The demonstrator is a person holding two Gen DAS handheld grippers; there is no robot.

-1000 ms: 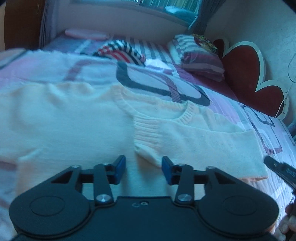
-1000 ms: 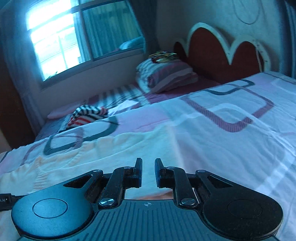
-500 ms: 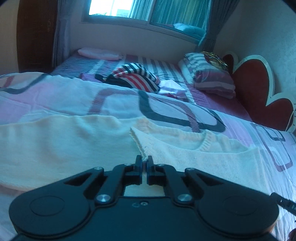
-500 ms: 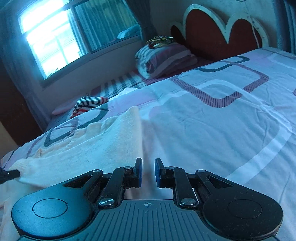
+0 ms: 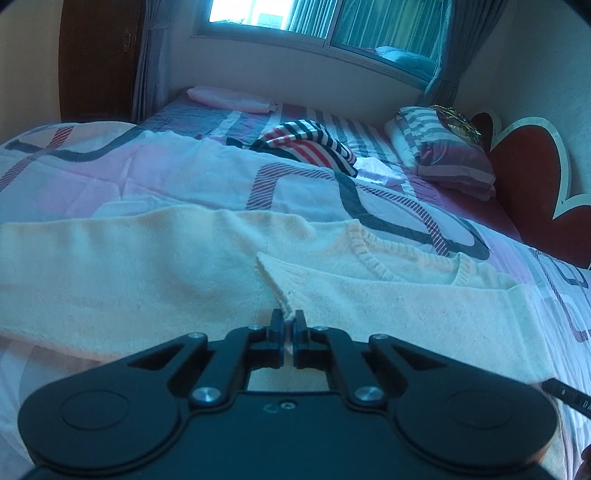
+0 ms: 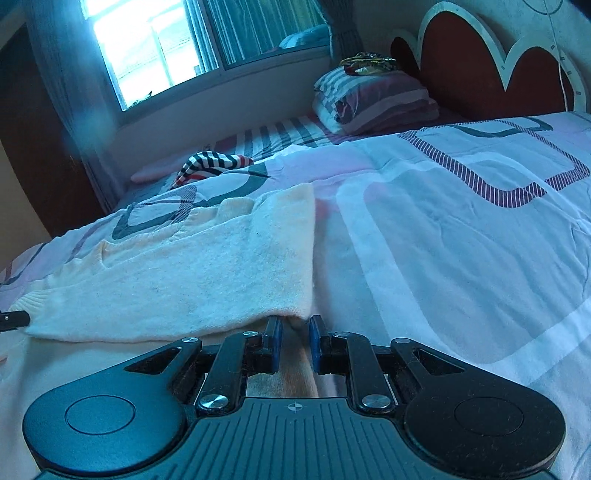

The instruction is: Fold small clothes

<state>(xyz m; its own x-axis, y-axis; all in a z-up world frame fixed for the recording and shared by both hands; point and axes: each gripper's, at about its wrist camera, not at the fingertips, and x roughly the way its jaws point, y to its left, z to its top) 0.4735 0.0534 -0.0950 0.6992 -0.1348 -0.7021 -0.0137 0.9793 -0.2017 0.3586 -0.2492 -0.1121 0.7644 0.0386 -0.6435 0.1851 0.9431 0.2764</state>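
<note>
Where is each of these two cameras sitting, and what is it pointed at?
Left wrist: rides the left gripper, looking over a cream sweater it pinches, toward the window.
Right wrist: rides the right gripper, jaws apart at the sweater's corner, facing the headboard.
Shared: sweater, striped garment, pillow.

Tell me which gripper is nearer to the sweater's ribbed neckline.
Left. The left gripper is pinched on sweater fabric just below the ribbed neckline; the right gripper sits at the sweater's folded corner, farther from it.
</note>
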